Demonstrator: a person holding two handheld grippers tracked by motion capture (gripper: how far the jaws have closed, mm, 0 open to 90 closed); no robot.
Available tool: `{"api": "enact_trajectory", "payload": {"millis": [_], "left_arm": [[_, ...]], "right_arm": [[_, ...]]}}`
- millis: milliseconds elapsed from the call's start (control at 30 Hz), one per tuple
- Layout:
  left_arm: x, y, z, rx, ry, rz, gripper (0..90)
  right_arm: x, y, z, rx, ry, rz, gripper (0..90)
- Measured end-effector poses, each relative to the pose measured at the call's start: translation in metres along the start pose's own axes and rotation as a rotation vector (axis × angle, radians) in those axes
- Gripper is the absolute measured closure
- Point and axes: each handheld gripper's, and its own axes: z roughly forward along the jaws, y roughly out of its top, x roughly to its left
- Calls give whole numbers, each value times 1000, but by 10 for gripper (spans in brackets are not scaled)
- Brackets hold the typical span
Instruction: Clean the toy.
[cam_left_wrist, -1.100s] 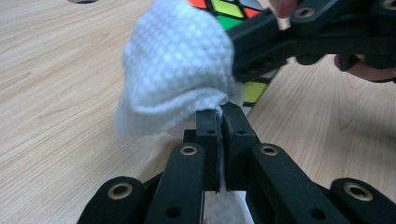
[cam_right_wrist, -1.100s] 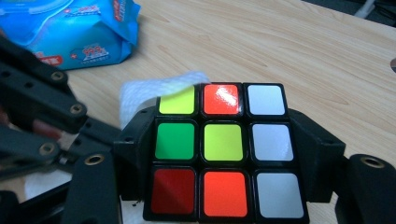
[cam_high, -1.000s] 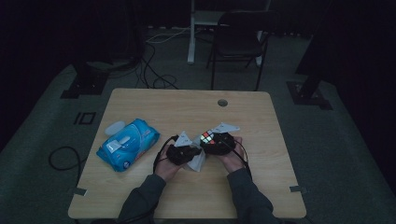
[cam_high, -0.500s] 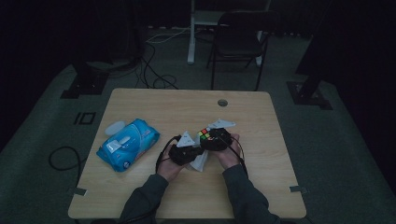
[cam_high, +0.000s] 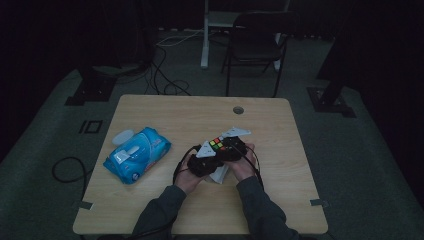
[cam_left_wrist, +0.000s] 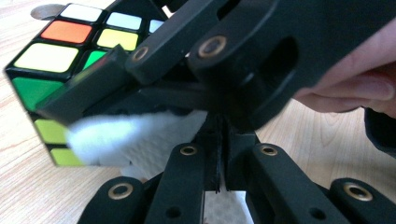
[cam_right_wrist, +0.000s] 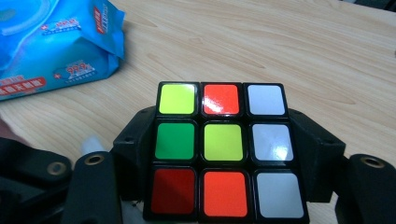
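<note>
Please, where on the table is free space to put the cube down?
Bare table lies beyond the wet-wipe pack, up to the far edge, and right of the right hand-held gripper. It is crowded around the Rubik's cube, where both hands meet.

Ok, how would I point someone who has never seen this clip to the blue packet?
Start from the wooden table and look at its left half, away from the two grippers meeting at the middle. The wet wipes pack lies flat there, with a small pale lid-like piece just beyond it. It is the one bright blue, soft, crinkled packet; the puzzle cube nearby is hard and multicoloured.
</note>
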Motion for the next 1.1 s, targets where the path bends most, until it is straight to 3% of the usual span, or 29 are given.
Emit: {"api": "enact_trajectory", "payload": {"millis": [600,1100], "left_arm": [[3,-3,9,17,5,-8,881],[-4,6,0,-29,11,5,879]], "right_arm": [[2,2,-3,-22,20,12,339],[1,0,-2,-21,33,31,339]]}}
